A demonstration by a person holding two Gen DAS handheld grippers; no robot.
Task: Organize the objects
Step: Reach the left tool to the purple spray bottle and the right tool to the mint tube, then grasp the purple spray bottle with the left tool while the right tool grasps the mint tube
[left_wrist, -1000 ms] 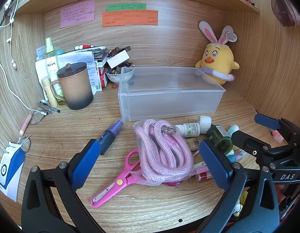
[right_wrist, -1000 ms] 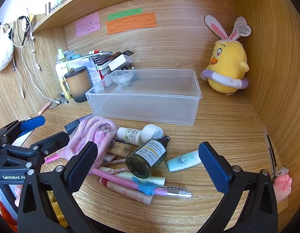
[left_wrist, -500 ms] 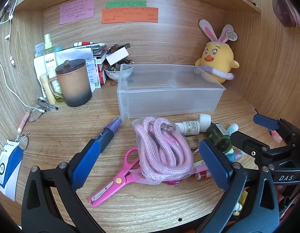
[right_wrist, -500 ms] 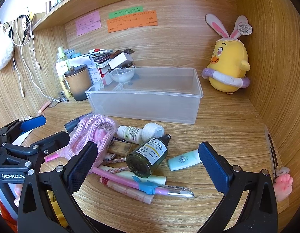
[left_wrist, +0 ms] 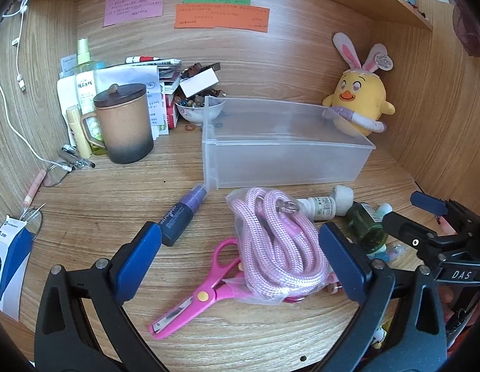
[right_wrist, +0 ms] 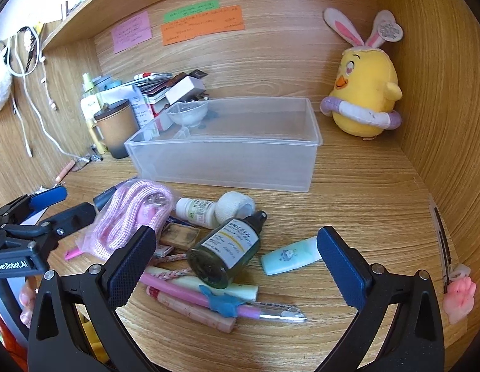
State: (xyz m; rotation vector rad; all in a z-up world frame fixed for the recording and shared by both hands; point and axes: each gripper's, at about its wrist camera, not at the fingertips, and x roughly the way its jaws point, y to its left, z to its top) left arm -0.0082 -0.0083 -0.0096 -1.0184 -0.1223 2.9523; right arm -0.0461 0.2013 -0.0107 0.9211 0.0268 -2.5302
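Observation:
A clear plastic bin (left_wrist: 286, 158) (right_wrist: 227, 164) stands empty mid-desk. In front of it lies a clutter: a bagged pink rope (left_wrist: 277, 241) (right_wrist: 128, 220), pink scissors (left_wrist: 199, 291), a dark purple-capped marker (left_wrist: 181, 217), a white pill bottle (right_wrist: 199, 212), a dark green bottle (right_wrist: 227, 251), a mint tube (right_wrist: 289, 259) and pens (right_wrist: 208, 300). My left gripper (left_wrist: 240, 257) is open, hovering over the rope and scissors. My right gripper (right_wrist: 236, 260) is open, hovering over the green bottle and tube. Neither holds anything.
A brown lidded mug (left_wrist: 125, 124), papers, bottles and a bead bowl (left_wrist: 196, 113) crowd the back left. A yellow plush chick (right_wrist: 364, 83) sits back right. Glasses (left_wrist: 58, 172) and a blue-white card (left_wrist: 7, 263) lie at left. A pink paw charm (right_wrist: 460, 297) hangs right.
Both grippers have edged slightly forward and lower toward the clutter, so the objects look a bit nearer. Nothing on the desk has moved; both grippers stay open.

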